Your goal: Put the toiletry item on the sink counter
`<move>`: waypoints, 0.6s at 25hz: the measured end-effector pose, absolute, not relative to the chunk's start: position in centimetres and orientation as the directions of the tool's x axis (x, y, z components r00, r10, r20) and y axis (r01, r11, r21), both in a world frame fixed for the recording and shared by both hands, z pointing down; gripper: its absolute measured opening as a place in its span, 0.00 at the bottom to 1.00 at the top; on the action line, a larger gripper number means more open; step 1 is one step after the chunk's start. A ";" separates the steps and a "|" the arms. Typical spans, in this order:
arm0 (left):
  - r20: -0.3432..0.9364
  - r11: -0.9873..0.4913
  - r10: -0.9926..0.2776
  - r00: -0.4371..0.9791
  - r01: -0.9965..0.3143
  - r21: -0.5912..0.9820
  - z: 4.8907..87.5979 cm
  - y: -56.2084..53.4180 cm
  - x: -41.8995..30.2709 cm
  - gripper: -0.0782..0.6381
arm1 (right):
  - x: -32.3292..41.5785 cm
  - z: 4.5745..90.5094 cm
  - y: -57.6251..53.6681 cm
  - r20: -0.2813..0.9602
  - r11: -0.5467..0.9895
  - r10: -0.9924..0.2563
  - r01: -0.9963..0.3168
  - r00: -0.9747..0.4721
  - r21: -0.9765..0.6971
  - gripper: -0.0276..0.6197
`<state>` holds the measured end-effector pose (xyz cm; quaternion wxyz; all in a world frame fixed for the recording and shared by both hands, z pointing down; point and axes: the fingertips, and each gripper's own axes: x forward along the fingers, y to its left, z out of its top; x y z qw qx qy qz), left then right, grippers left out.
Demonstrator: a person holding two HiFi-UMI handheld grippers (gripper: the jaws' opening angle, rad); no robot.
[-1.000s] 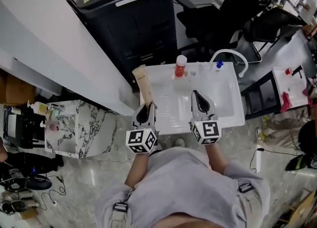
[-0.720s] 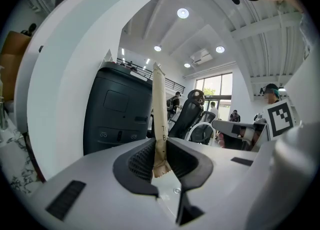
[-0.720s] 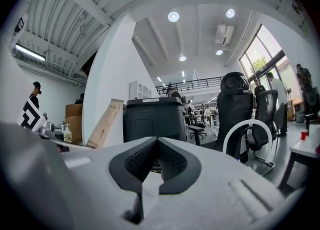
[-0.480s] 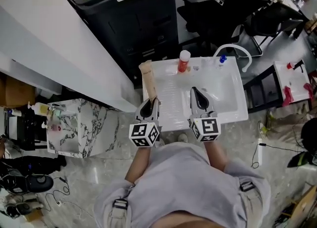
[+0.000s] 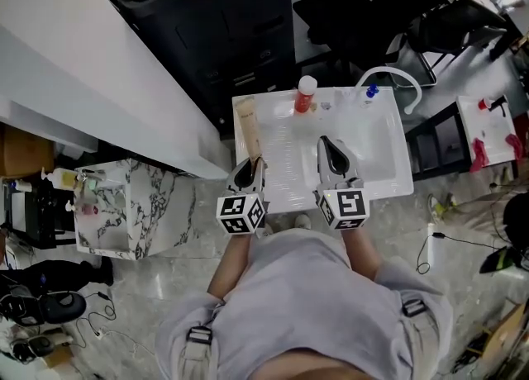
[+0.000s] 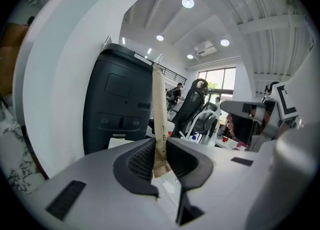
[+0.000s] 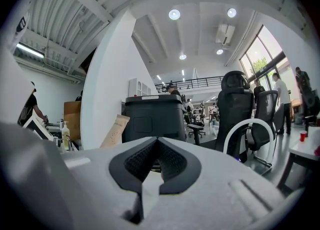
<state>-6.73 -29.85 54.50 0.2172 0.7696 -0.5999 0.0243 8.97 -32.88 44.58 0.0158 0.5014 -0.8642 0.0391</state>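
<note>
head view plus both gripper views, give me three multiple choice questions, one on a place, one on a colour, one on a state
1. Where is the red bottle?
A. upright at the sink's back rim
B. lying in the sink
C. hanging off the sink's front

2. What colour is the tube in the left gripper?
A. blue
B. beige
C. green

3. How is the right gripper?
A. wide open
B. shut on the tube
C. shut and empty

Answers: 1 A, the head view shows it standing at the sink's far edge. 2 B, the left gripper view shows a beige tube clamped between the jaws. 3 C, the right gripper view shows the jaws together with nothing between them.
</note>
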 end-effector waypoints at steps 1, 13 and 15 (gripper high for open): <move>0.303 -0.187 -0.910 0.282 -0.933 0.306 54.8 -30.0 -6.7 0.19 | 9.1 44.6 -33.0 0.066 0.492 -0.866 -0.869 -0.495 -0.051 0.05; 0.376 -0.203 -0.872 0.314 -0.930 0.306 58.7 -31.3 -5.6 0.19 | 10.6 44.6 -33.8 0.066 0.450 -0.889 -0.891 -0.453 -0.050 0.05; 0.386 -0.204 -0.866 0.318 -0.929 0.310 59.3 -31.4 -5.5 0.19 | 10.8 44.6 -33.8 0.066 0.444 -0.892 -0.895 -0.447 -0.048 0.05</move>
